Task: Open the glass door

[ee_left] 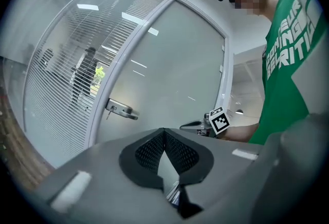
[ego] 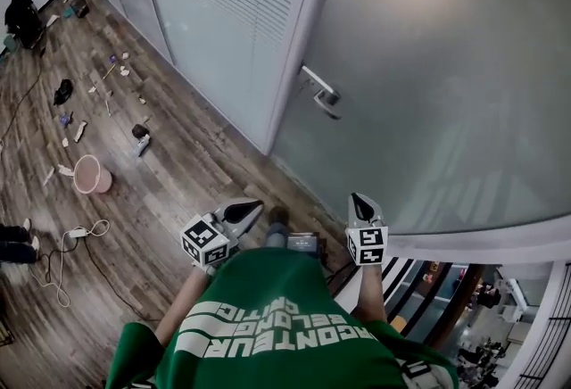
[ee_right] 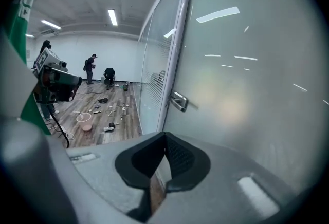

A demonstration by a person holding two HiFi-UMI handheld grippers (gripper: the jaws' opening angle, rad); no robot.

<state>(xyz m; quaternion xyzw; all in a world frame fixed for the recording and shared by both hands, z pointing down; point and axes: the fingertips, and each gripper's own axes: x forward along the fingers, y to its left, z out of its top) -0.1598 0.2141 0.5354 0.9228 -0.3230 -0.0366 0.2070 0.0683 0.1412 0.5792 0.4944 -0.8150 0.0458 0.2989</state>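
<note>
The frosted glass door stands closed in front of me, with a metal lever handle at its left edge. The same handle shows in the left gripper view and, as the lever, in the right gripper view. My left gripper is held near my waist, shut and empty, well short of the door. The right gripper is beside it, also shut with nothing between its tips. In their own views, the left gripper and the right gripper both point toward the door without touching it.
A glass partition with blinds adjoins the door on the left. On the wooden floor lie a pink bucket, a white cable and several scraps. People stand far down the room. A railing is at lower right.
</note>
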